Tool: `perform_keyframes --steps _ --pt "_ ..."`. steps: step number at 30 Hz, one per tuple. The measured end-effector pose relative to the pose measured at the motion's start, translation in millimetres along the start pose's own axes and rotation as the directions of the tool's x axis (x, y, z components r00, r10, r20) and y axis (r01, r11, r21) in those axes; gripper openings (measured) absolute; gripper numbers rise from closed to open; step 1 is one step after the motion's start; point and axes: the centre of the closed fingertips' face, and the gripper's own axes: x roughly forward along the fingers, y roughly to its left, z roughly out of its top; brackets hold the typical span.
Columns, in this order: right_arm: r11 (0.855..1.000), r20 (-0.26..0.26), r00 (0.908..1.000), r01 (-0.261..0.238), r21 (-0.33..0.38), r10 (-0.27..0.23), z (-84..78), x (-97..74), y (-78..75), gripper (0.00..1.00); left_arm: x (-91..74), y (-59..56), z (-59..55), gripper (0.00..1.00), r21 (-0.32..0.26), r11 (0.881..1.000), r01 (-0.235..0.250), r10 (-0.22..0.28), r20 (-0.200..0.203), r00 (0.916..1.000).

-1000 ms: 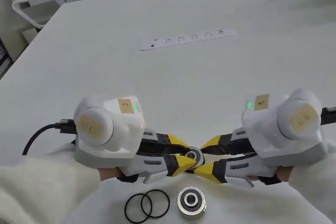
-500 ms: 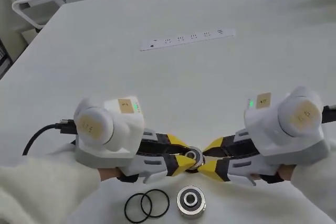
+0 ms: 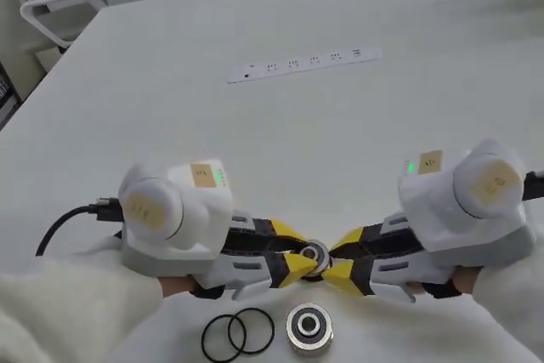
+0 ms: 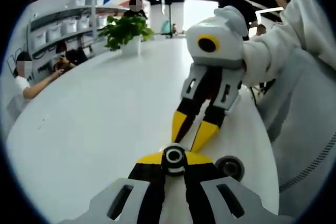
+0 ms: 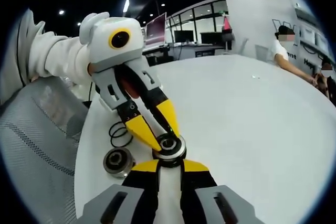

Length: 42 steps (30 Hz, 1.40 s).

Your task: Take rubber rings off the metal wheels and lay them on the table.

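Right gripper [image 3: 334, 265] edged right; left gripper [image 3: 299, 263] clamps wheel [image 3: 314, 253].

The head view looks down from above and behind the left gripper [image 3: 297, 263] and right gripper [image 3: 333, 263], close. Each gripper view faces the opposite gripper nose-to-nose; both share the metal wheel [image 4: 174, 157] between their tips.

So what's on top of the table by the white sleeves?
Two black rubber rings, overlapping, and a metal wheel beside them. The jaws cover part of the gripped wheel held just above.
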Motion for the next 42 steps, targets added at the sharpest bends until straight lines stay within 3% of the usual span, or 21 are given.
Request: perform_keyframes --steps 19,20,21,22,24,33,34,35,38,40,41,42 --pt "0.999 -0.006 0.9999 0.015 0.040 -0.014 -1.0 -0.8 0.2 0.07 0.4 0.0 0.2 0.13 -0.006 1.000 -0.009 0.009 -0.002 1.0000" --pt "0.998 -0.027 0.9983 0.053 0.023 -0.052 -4.7 -1.9 -6.0 0.00 0.3 -1.4 0.3 0.13 -0.005 1.000 -0.001 0.001 -0.001 1.0000" --pt "0.999 -0.025 0.9989 0.040 0.005 -0.040 -4.5 -1.4 -4.4 0.00 0.2 -2.2 -0.1 0.13 -0.006 1.000 0.001 -0.001 -0.002 1.0000" --pt "0.997 -0.019 0.9990 0.043 0.057 -0.042 -2.9 -0.4 -4.4 0.00 0.0 -1.6 -0.2 0.13 0.001 1.000 -0.004 0.004 -0.002 1.0000" --pt "0.999 -0.028 0.9989 0.038 0.001 -0.038 -2.6 -0.7 -3.2 0.00 0.2 -2.2 -0.5 0.13 0.004 1.000 -0.004 0.004 -0.004 1.0000" --pt "0.993 -0.021 0.9977 0.066 0.100 -0.064 -2.9 -0.7 -5.9 0.00 0.4 -2.1 -1.1 0.13 0.007 1.000 -0.006 0.006 -0.001 1.0000" --pt "0.988 -0.019 0.9973 0.073 0.134 -0.071 -2.9 -0.7 -5.8 0.00 0.4 -2.1 -1.1 0.13 0.010 1.000 -0.007 0.007 0.000 1.0000" --pt "0.975 -0.015 0.9965 0.083 0.207 -0.082 -2.8 -0.7 -7.2 0.00 0.4 -2.1 -1.2 0.13 0.010 1.000 -0.008 0.008 0.002 1.0000" --pt "0.961 0.005 0.9929 0.113 0.253 -0.119 -2.4 -2.8 -15.4 0.00 -0.8 -2.7 -2.3 0.12 0.011 1.000 -0.015 0.015 0.014 0.9998" --pt "0.939 0.034 0.9937 0.090 0.331 -0.107 -0.5 -3.9 -16.0 0.00 -0.6 -2.5 -1.9 0.12 0.016 1.000 -0.020 0.019 0.016 0.9997" --pt "0.936 0.040 0.9917 0.101 0.336 -0.122 -0.4 -6.0 -20.9 0.00 -0.6 -2.4 -1.9 0.12 0.016 1.000 -0.019 0.019 0.015 0.9997" --pt "0.919 0.067 0.9932 0.061 0.390 -0.095 2.8 -6.4 -18.1 0.00 -0.5 -2.3 -1.7 0.12 0.018 1.000 -0.018 0.018 0.015 0.9997"
